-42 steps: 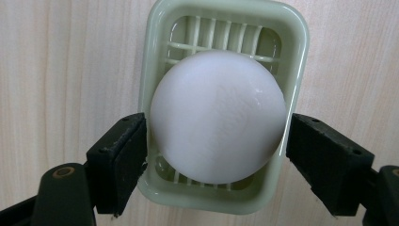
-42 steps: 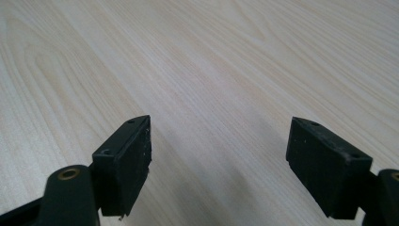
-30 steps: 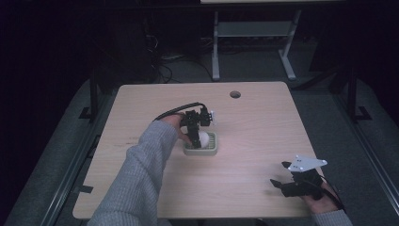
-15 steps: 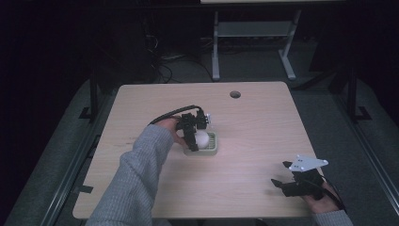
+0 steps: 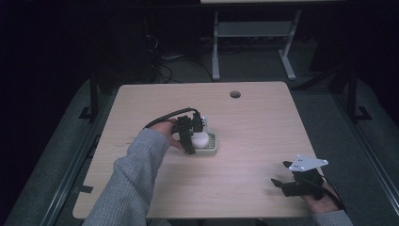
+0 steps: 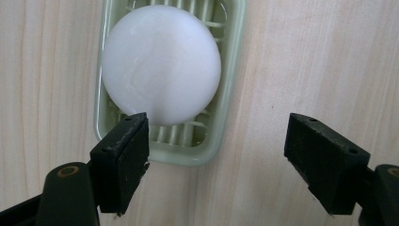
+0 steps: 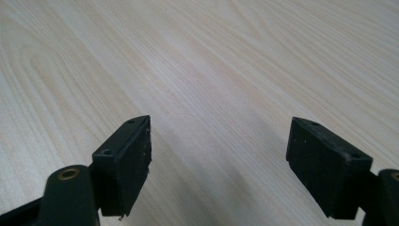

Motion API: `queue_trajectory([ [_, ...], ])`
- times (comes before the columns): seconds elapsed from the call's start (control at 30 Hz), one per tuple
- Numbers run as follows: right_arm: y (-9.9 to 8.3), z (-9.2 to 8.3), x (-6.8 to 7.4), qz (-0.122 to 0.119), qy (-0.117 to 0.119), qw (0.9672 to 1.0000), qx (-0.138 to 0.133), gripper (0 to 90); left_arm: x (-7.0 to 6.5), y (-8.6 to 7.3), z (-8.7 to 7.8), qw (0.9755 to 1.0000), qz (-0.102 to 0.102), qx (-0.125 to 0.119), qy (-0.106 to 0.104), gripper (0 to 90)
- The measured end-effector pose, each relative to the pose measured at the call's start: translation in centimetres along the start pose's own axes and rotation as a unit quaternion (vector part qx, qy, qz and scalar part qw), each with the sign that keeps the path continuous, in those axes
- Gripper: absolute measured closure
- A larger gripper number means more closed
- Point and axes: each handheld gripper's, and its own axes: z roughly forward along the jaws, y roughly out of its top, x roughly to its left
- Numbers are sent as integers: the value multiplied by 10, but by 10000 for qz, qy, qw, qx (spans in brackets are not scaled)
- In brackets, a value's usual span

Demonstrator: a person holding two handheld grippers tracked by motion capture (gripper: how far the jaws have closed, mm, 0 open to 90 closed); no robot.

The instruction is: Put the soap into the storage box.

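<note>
A round white soap (image 6: 161, 63) lies in a pale green ribbed soap dish (image 6: 229, 84) near the middle of a light wooden table (image 5: 263, 127). In the left gripper view the soap fills most of the dish and sits above and slightly to the side of the near jaw, whose tip overlaps the lower edge of the dish; the other jaw stands well apart over bare wood. The left gripper (image 6: 216, 150) hangs over the near end of the dish with its jaws spread wide, gripping nothing. In the high view a grey-sleeved arm (image 5: 136, 183) reaches in from the bottom left to hold it. The right gripper (image 5: 282, 176) rests near the table's front right corner, far from the dish, its jaws also wide apart and empty over plain wood
</note>
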Motion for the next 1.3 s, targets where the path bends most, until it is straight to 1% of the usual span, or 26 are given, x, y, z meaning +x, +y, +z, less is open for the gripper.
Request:
queue_trajectory([
  [0.13,0,0,0,32,4,10000,-11,221,-3,0,-2,10000,32,5,22,225],
  [0.23,0,-1,0,28,-18,10000,-25,221,-6,-1,-3,10000,57,-39,29,225],
  [0.4,-1,0,-1,31,-2,10000,-7,221,-9,-8,-3,10000,11,-67,33,226],
  [0.6,-1,1,-1,51,-14,10000,-1,222,-14,-14,-4,10000,46,-14,61,225],
  [0.7,-1,1,-1,58,-25,10000,17,222,-17,-17,-6,9999,35,-113,47,224],
  [0.87,-1,1,-1,108,-9,9999,21,222,-22,-22,-7,9998,49,-177,79,218],
  [0.93,-1,1,-1,67,-35,10000,37,222,-24,-24,-7,9998,39,-174,80,218],
  [1.1,-1,1,0,95,-36,9999,20,222,-30,-30,-5,9998,23,-204,70,218],
  [1.23,-1,1,0,100,-42,9999,26,221,-33,-35,-4,9998,-13,-160,71,218],
  [1.27,-1,1,1,100,-45,9999,23,221,-33,-35,-4,9998,17,-142,102,218],
  [1.3,-1,1,1,104,-45,9999,24,221,-34,-36,-4,9999,19,-145,89,218],
])
